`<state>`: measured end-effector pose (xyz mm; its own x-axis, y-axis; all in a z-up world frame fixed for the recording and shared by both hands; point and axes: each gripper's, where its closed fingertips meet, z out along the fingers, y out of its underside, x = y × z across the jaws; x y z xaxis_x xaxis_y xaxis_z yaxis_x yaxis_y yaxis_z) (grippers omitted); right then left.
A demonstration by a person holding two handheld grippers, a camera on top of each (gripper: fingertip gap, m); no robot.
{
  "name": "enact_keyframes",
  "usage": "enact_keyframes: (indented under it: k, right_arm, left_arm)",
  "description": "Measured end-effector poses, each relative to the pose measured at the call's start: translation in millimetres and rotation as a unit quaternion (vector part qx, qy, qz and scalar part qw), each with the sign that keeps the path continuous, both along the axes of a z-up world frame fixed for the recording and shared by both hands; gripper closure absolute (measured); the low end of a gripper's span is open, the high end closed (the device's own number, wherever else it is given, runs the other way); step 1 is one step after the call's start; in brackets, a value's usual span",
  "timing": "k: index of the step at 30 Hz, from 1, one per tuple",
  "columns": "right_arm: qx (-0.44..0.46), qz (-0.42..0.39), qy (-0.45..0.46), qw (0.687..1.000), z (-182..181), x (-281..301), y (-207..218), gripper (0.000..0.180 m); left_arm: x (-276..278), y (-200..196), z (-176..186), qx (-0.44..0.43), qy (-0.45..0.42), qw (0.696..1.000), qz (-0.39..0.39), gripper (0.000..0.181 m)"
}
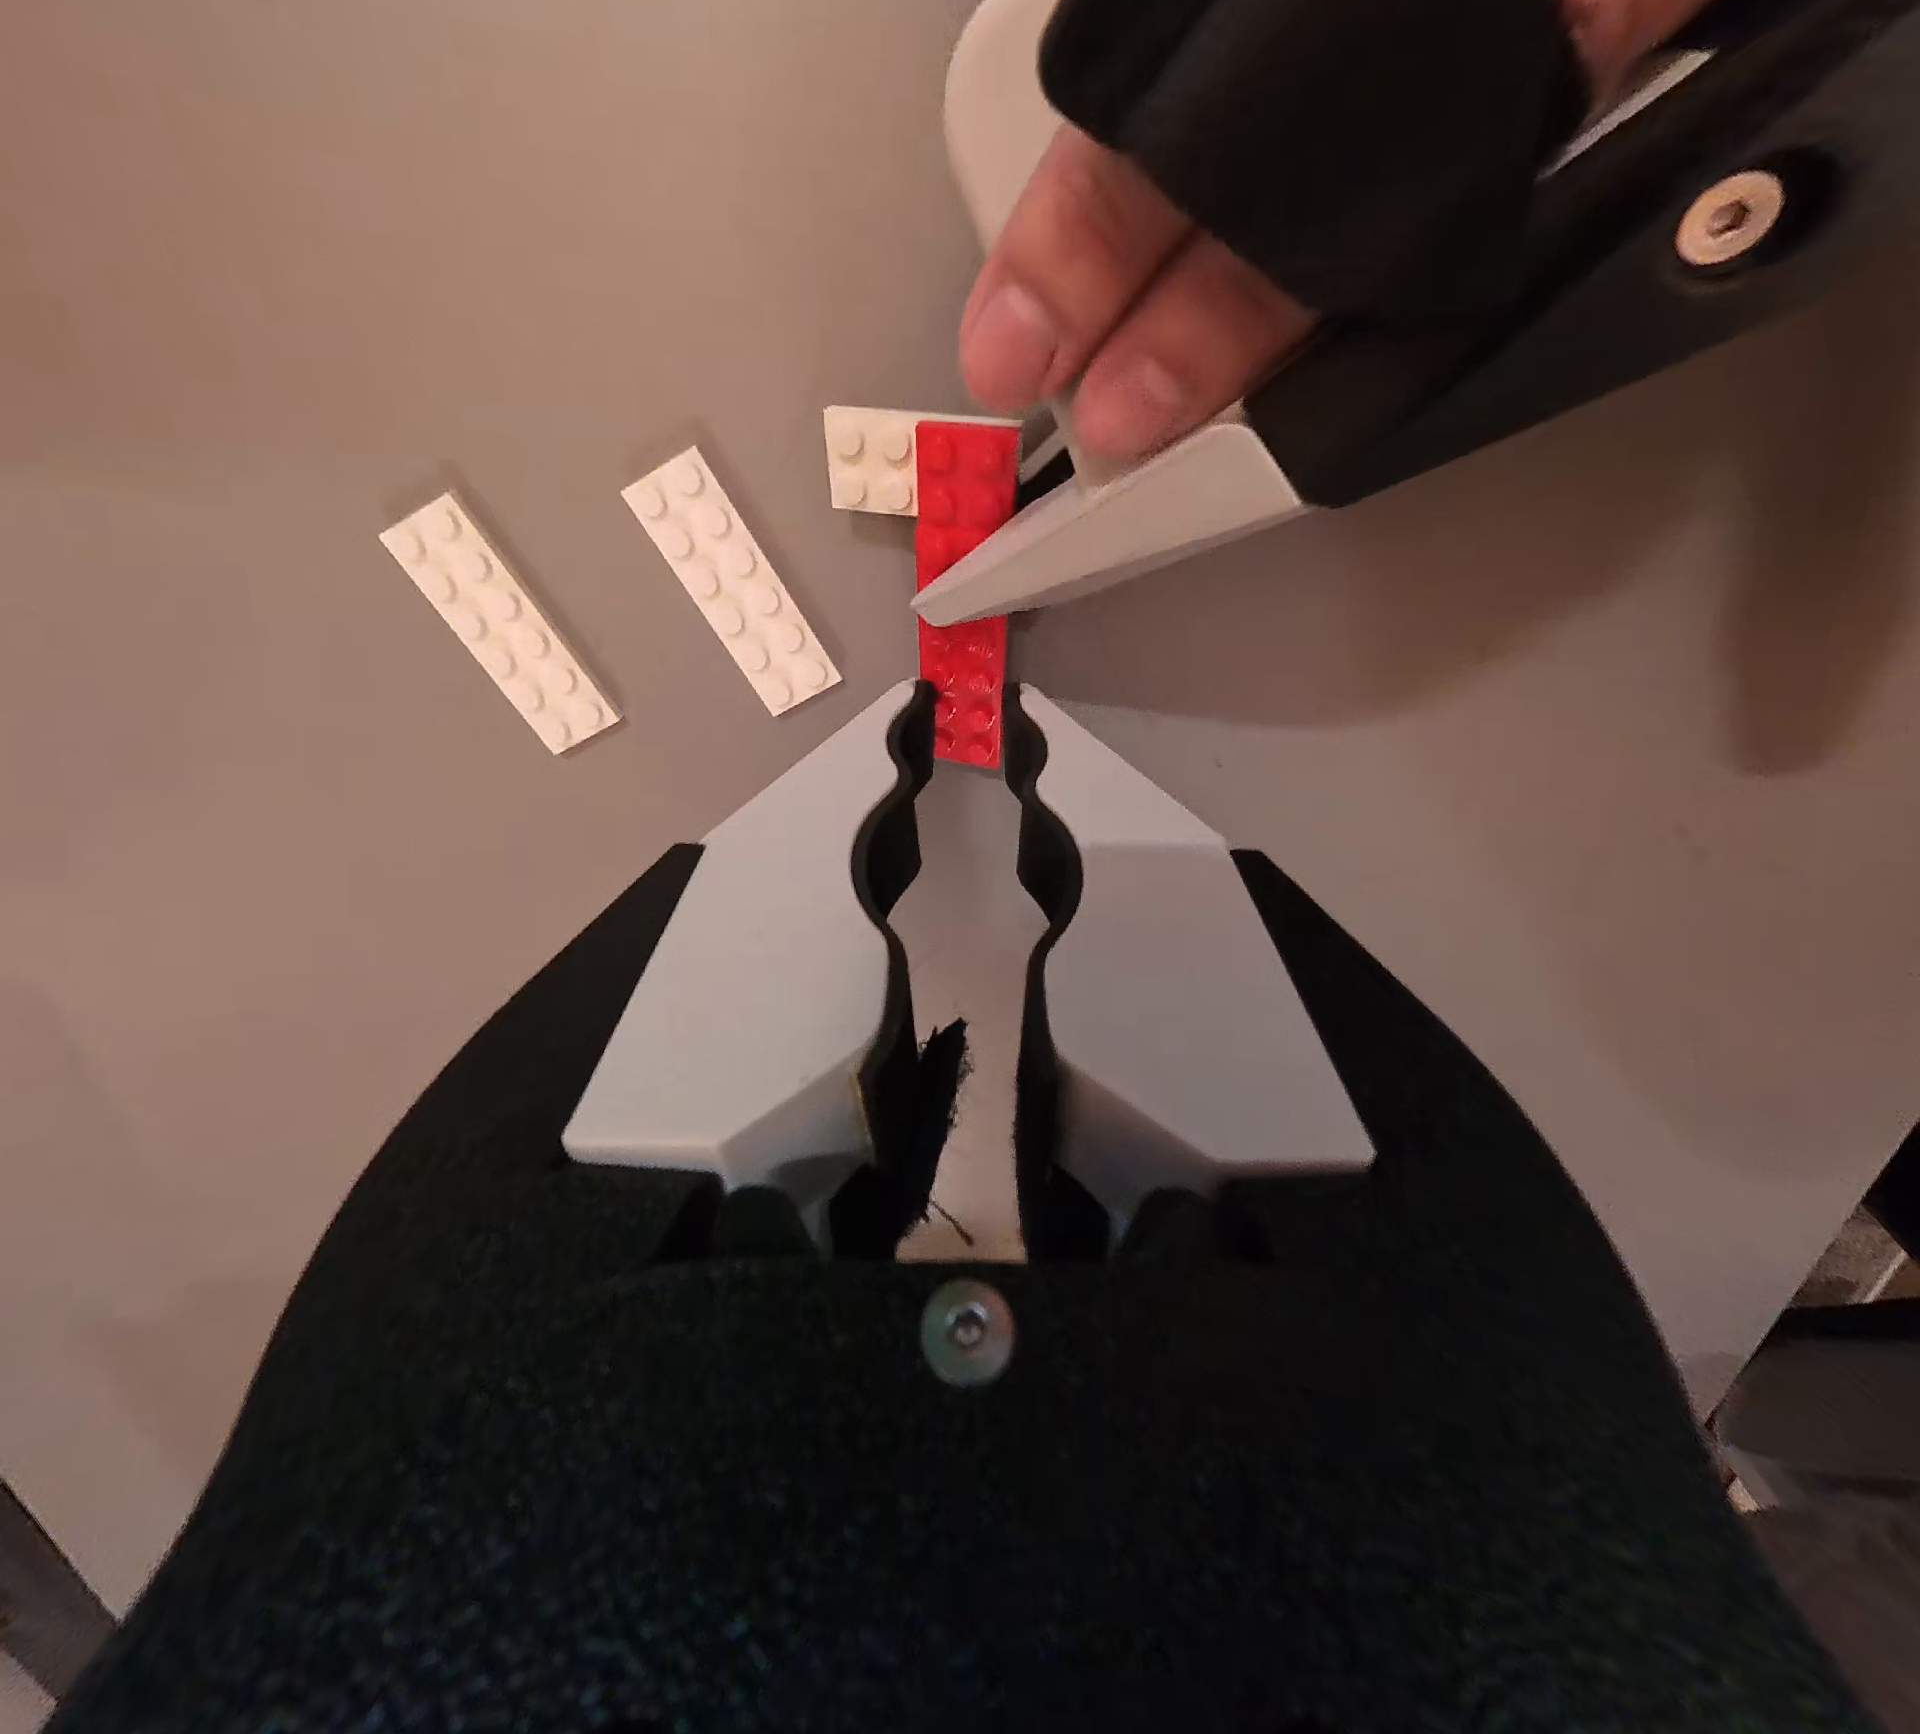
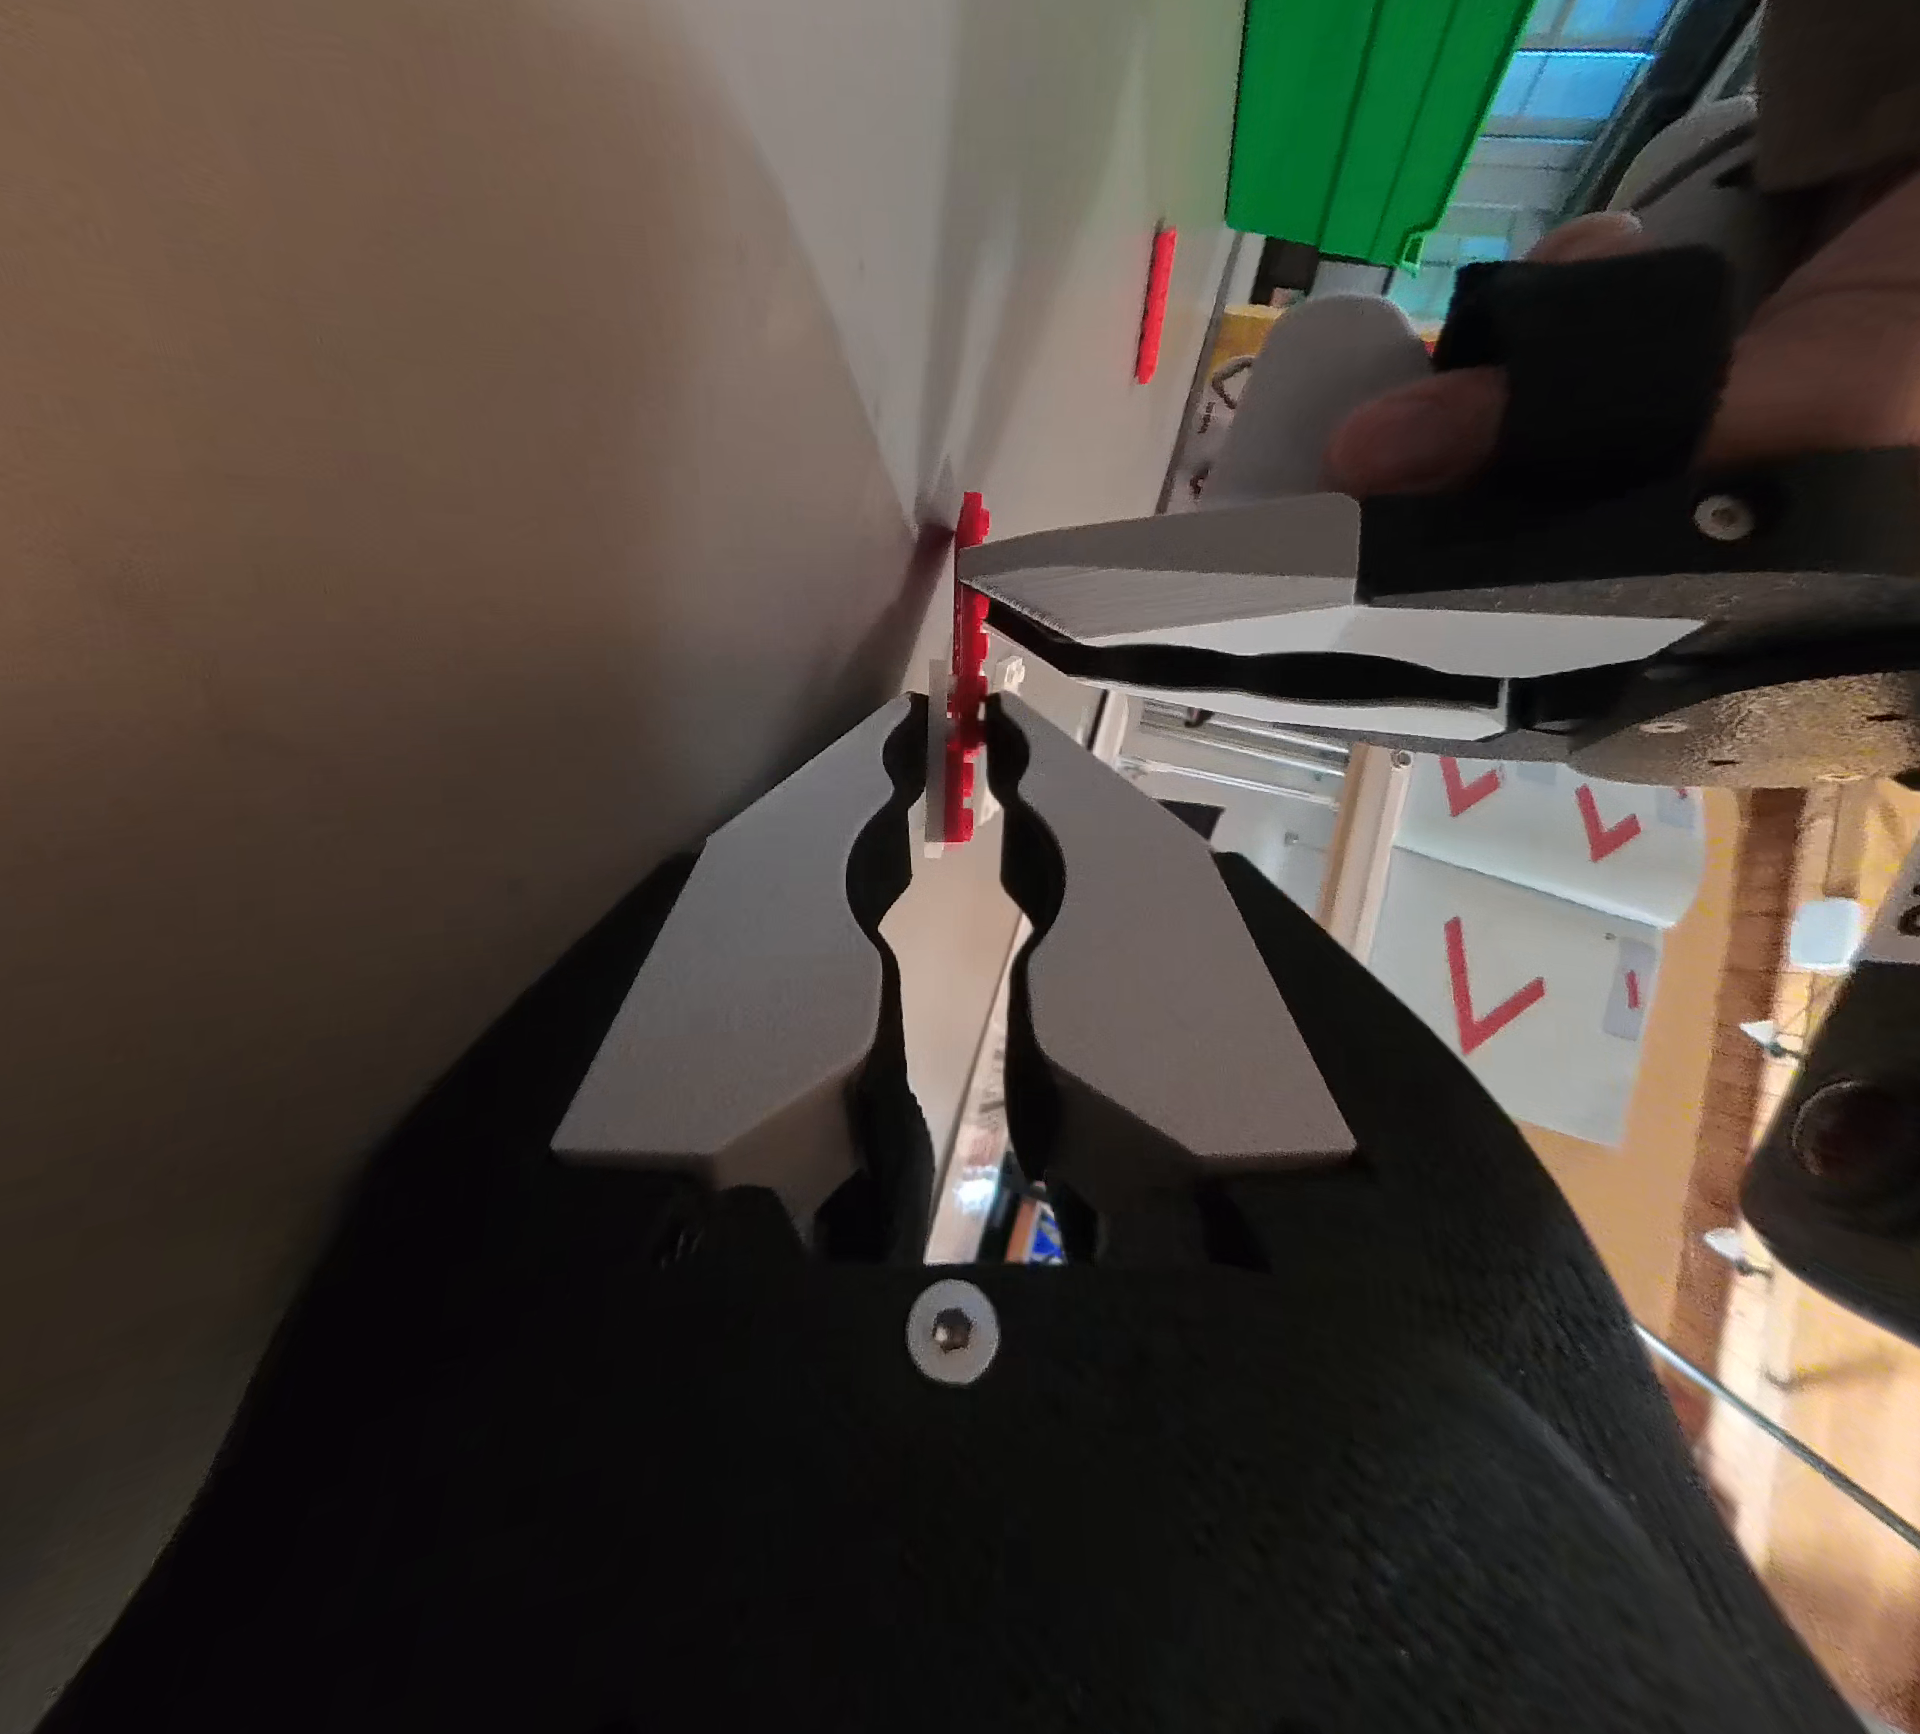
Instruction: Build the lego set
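A long red plate (image 1: pixel 966 489) lies with its far end stacked on a short white plate (image 1: pixel 868 463) on the grey table (image 1: pixel 416 126). My left gripper (image 1: pixel 971 695) is shut on the red plate's near end, one tip on each long side. My right gripper (image 2: pixel 954 703) is turned sideways and shut on the stack, with the white plate (image 2: pixel 938 811) and the red plate (image 2: pixel 975 645) between its tips. One of its fingers (image 1: pixel 1091 541) crosses the red plate in the left wrist view. The left gripper (image 2: pixel 971 578) also shows in the right wrist view, coming in from the right.
Two loose long white plates (image 1: pixel 499 635) (image 1: pixel 727 583) lie to the left of the stack. Another red plate (image 2: pixel 1153 302) lies farther along the table, near a green bin (image 2: pixel 1382 22). The table edge (image 1: pixel 1766 1217) runs close at the lower right. My left and right fingertips are right by each other.
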<state>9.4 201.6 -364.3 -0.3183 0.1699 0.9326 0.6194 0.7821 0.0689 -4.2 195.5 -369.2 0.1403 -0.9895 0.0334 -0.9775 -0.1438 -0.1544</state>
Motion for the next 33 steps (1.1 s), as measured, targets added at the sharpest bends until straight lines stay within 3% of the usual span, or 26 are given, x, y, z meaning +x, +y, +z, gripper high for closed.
enact_keyframes:
  k: [1, 10, 15, 21, 25, 28, 33]
  right_arm:
    - [-0.004, -0.002, 0.003, 1.000, 0.0, 0.1, 0.4, 0.171]
    - [-0.042, -0.026, 0.025, 0.998, -0.1, 0.4, 2.3, 0.172]
    - [-0.113, -0.037, 0.073, 0.990, 8.0, 4.4, 4.1, 0.172]
    - [-0.232, -0.043, 0.180, 0.955, 37.2, 4.9, 3.8, 0.173]
    - [-0.291, -0.038, 0.217, 0.931, 52.2, 9.2, 1.3, 0.173]
    - [-0.315, -0.031, 0.219, 0.923, 56.7, 11.4, -4.1, 0.173]
    - [-0.321, -0.020, 0.214, 0.922, 59.9, 11.9, -10.5, 0.174]
  left_arm:
    - [0.1, 0.1, 0.0, 0.000, 0.001, 1.000, 0.000, 0.169]
    - [1.7, 3.2, 0.3, 0.025, -0.019, 1.000, 0.002, 0.167]
    - [14.7, 10.9, 16.5, 0.133, -0.126, 0.983, -0.003, 0.113]
    - [26.3, 14.0, 50.1, 0.271, -0.287, 0.919, 0.011, 0.103]
    - [27.1, 10.1, 71.8, 0.327, -0.391, 0.860, 0.018, 0.110]
    - [27.8, 4.3, 77.2, 0.380, -0.411, 0.828, -0.010, 0.123]
    - [32.8, -3.7, 74.5, 0.434, -0.364, 0.822, -0.063, 0.143]
